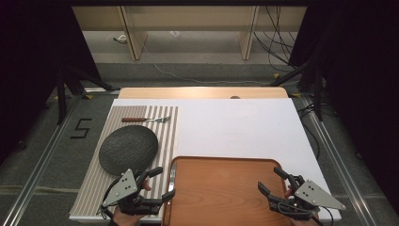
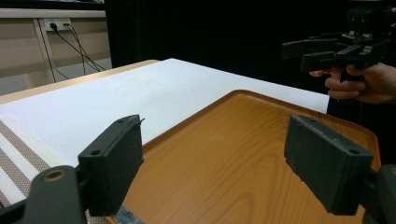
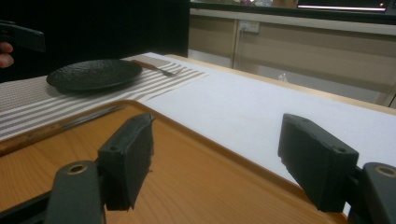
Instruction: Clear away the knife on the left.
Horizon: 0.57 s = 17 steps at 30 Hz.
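1. White counter (image 1: 235,127) carries a wooden tray (image 1: 221,188) near its front edge.
2. Striped placemat (image 1: 167,127) holds a dark plate (image 1: 128,149) and fork (image 1: 146,119), as for a place setting.
3. Left gripper (image 1: 159,182) and right gripper (image 1: 269,181) hover at the tray's sides, fingers spread, empty.

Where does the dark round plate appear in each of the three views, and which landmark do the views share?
High view: the dark plate lies left of centre on the striped mat.
Left gripper view: not in it.
Right gripper view: upper left, on the mat.
Shared landmark: the wooden tray.
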### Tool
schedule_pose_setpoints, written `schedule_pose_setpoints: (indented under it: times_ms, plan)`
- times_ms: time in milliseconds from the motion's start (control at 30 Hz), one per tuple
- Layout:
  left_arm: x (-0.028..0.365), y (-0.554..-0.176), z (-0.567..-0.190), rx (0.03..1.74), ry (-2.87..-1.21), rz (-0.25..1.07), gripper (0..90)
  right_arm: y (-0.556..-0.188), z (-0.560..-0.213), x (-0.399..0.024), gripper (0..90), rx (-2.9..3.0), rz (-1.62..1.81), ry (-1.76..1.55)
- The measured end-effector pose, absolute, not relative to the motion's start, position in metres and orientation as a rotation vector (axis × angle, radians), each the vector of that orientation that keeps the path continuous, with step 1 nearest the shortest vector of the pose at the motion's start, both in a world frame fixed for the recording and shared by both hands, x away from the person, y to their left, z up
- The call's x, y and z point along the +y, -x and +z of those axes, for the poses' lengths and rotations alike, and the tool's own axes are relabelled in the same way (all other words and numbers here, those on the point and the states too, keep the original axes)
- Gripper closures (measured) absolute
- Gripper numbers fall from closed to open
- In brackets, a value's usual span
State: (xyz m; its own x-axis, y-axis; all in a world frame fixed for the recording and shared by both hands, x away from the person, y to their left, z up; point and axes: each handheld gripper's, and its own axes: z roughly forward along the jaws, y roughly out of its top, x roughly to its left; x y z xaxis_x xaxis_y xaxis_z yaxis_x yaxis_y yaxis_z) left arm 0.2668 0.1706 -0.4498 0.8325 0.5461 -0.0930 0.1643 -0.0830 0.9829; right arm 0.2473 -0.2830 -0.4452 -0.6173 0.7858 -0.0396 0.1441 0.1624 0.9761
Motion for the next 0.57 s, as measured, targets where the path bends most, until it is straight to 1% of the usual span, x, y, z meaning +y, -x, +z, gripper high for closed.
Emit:
schedule_pose_setpoints:
  times_ms: [567]
  plan:
    - [0.1725,-0.2675,-0.4502,0.575,-1.642,0.336,18.6,-0.2475,-0.4449,-0.2832,27.6,1.881,1.491,-0.878]
